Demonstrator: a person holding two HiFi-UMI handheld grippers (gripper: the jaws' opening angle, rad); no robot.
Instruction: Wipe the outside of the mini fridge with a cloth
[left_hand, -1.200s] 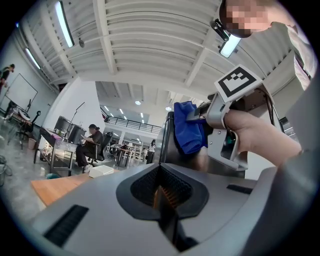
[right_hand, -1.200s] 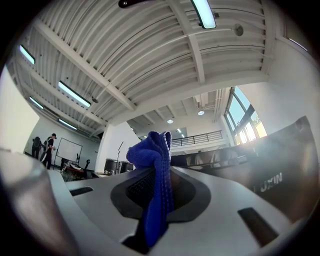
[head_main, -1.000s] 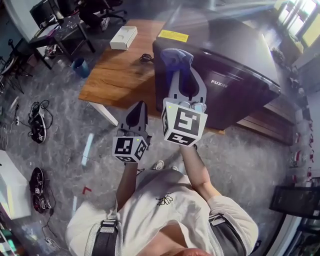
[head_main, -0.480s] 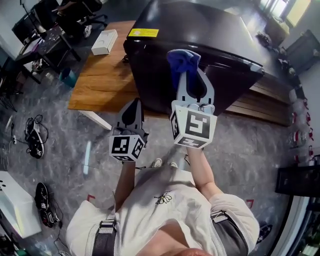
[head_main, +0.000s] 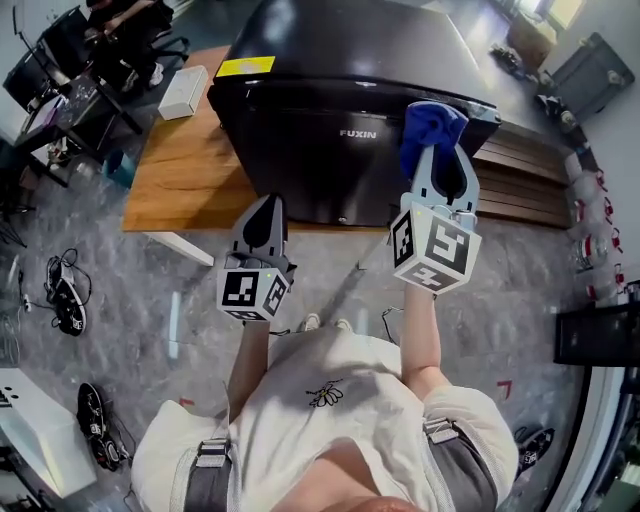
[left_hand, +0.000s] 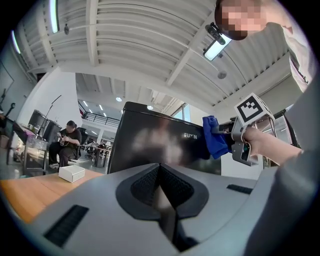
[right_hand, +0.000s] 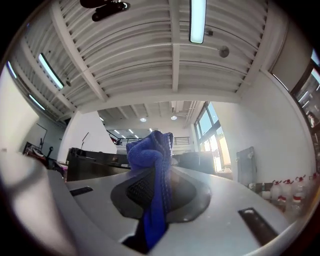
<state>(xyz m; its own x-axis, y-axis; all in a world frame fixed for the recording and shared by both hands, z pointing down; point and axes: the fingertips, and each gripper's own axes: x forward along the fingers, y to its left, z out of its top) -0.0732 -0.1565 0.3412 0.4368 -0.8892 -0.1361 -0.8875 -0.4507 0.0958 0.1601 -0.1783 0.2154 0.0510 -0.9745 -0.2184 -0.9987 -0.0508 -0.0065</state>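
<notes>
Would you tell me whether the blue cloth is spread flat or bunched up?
Bunched up: the blue cloth is a crumpled wad pinched in the right tool.

Bright daylight, strong fisheye distortion.

In the head view the mini fridge (head_main: 330, 90) runs off the frame's top edge. Its upper right corner is hidden behind the blue cloth (head_main: 428, 122) in the right gripper (head_main: 436, 150), and whether cloth touches fridge cannot be told. The print on the yellow label (head_main: 246, 66), upper left, is too small to read. In the right gripper view the cloth covers the gap between the jaws.
</notes>
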